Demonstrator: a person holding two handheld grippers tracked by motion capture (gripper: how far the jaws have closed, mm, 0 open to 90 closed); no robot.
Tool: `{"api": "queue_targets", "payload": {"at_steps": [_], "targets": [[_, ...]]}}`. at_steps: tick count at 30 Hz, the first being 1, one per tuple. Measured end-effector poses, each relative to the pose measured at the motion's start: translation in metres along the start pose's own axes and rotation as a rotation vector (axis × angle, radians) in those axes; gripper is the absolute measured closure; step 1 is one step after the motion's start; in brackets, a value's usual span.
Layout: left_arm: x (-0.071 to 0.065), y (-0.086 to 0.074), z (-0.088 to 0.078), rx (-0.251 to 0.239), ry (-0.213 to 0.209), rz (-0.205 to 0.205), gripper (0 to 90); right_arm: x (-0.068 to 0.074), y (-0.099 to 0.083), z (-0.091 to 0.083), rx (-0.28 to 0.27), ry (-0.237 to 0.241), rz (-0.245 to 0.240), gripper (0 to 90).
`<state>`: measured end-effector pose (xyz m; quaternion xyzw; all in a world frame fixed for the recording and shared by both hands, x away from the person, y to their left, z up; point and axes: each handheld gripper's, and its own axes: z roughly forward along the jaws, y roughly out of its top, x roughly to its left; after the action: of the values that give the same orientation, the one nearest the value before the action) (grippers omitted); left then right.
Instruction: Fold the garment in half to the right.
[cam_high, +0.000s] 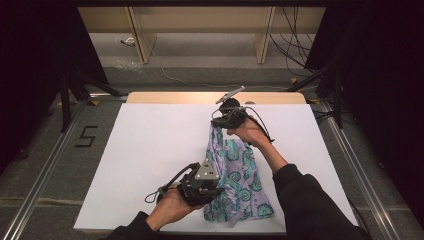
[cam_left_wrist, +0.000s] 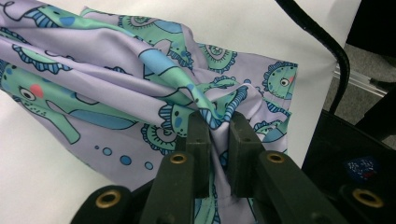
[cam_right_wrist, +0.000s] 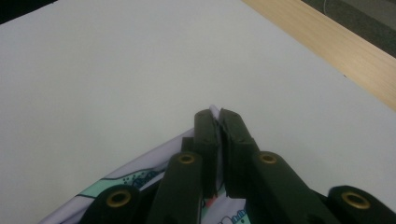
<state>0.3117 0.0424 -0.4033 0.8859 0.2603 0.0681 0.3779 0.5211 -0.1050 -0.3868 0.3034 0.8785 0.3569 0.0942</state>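
Left claw (cam_high: 216, 189) clamped on bunched near edge of patterned cloth (cam_high: 239, 172); right claw (cam_high: 218, 122) pinched far corner, lifted off white worktop (cam_high: 150, 150). Cloth hung stretched between them.

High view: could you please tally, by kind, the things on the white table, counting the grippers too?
Patterned cloth: 1
Grippers: 2, the left gripper and the right gripper, each with jaws shut on the cloth
Total: 3

Cloth (cam_high: 237, 175): lilac ground, teal and blue sea-creature print, dark outlines, blue dots, pink cheek spots. Left gripper (cam_high: 216, 191), right gripper (cam_high: 218, 123): black jaws, brass rivets. Table sheet (cam_high: 150, 150) beneath grippers: white; table edge (cam_high: 175, 97) pale wood.
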Motion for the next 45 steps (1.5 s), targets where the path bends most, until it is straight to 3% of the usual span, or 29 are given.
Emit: {"api": "queue_targets", "payload": {"at_steps": [20,45], "targets": [[-0.010,0.014,0.040,0.062,-0.038,0.043,79.7,-0.031,-0.044,-0.015,0.011,-0.003,0.064,85.9],[-0.026,0.031,0.074,0.091,-0.075,0.104,80.7,-0.051,-0.076,-0.023,0.038,-0.035,0.144,82.2]]}}
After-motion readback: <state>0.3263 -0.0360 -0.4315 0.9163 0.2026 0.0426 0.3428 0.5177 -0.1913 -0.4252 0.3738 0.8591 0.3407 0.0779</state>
